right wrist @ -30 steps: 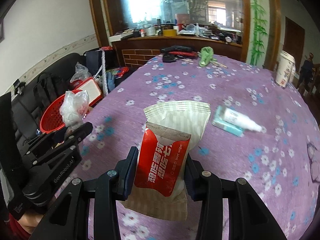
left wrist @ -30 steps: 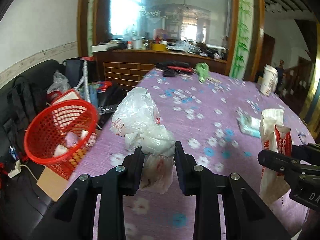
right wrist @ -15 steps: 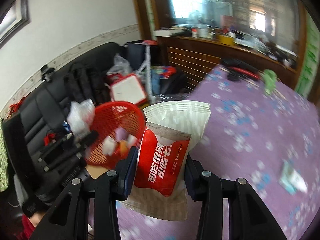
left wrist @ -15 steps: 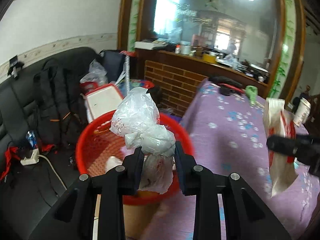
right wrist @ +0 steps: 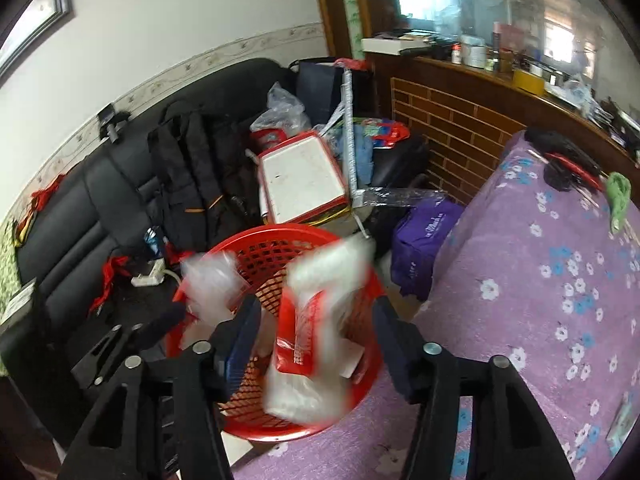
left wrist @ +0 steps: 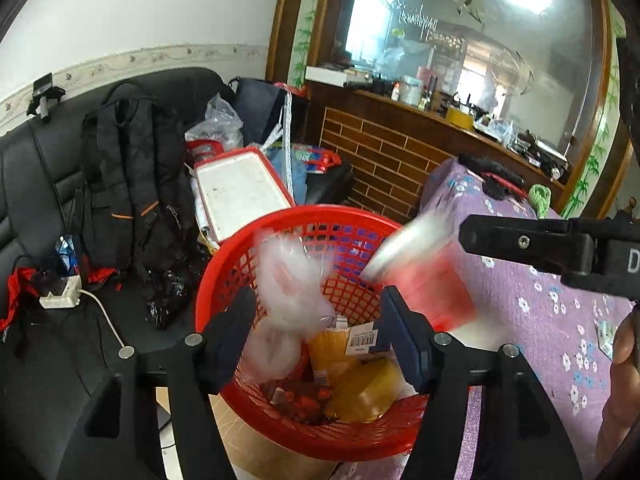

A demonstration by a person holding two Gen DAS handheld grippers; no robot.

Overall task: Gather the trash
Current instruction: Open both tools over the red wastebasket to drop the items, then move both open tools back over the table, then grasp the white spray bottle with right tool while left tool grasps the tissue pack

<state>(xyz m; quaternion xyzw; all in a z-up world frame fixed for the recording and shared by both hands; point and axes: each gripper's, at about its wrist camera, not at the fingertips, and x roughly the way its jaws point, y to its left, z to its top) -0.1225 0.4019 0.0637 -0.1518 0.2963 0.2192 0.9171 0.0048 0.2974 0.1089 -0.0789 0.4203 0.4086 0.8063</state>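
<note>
A red mesh basket (left wrist: 236, 264) (right wrist: 256, 240) stands beside the purple table and holds several pieces of trash. My left gripper (left wrist: 320, 336) is open above it; a crumpled clear plastic bag (left wrist: 292, 292) (right wrist: 208, 280), blurred, is falling between its fingers into the basket. My right gripper (right wrist: 316, 340) is open over the basket too; the red and white wet wipe packet (right wrist: 316, 320) (left wrist: 424, 280), blurred, is dropping from it. The right gripper also shows at the right of the left wrist view.
A purple flowered tablecloth (right wrist: 560, 280) covers the table at right. A black sofa (left wrist: 36, 200) holds a black backpack (left wrist: 132, 184), a white foam box (left wrist: 240, 196) and bags. A power strip (left wrist: 60, 300) lies on the sofa. A brick-patterned cabinet (left wrist: 392, 160) stands behind.
Both grippers moved from over the table to above the red basket and opened. The plastic bag and the wet wipe packet have left the jaws and are falling in.
</note>
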